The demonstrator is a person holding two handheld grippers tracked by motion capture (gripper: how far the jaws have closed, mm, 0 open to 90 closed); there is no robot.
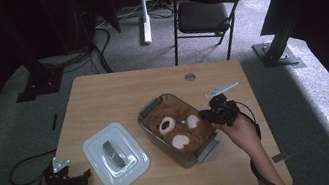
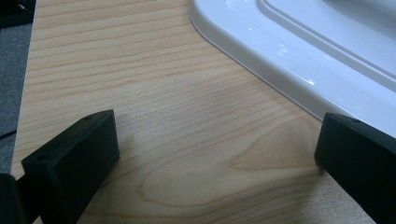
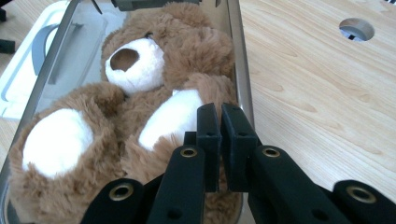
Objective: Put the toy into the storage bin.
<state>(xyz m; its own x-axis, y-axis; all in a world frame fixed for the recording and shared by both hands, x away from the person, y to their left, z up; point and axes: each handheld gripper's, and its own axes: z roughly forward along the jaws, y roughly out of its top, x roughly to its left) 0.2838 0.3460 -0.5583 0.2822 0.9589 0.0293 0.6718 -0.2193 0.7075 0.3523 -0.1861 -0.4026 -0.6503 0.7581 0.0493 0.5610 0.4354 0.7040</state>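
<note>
A brown teddy bear [image 1: 178,128] with a white muzzle and white paws lies on its back in a clear rectangular container [image 1: 152,105] with grey end handles, right of the table's middle. My right gripper [image 1: 209,114] hovers over the container's right rim. In the right gripper view its jaws [image 3: 219,112] stand almost together with nothing between them, just above the bear [image 3: 140,65] and the container wall [image 3: 243,70]. The container's white lid [image 1: 116,155] with a grey handle lies flat to the left. My left gripper [image 1: 85,175] rests open at the table's front left, its jaws [image 2: 215,140] wide apart beside the lid's edge [image 2: 303,42].
The wooden table [image 1: 102,98] has a round cable hole [image 1: 190,76] near its far edge. A black folding chair [image 1: 205,12] stands on the carpet beyond the table. Black frame posts stand at the far left and far right.
</note>
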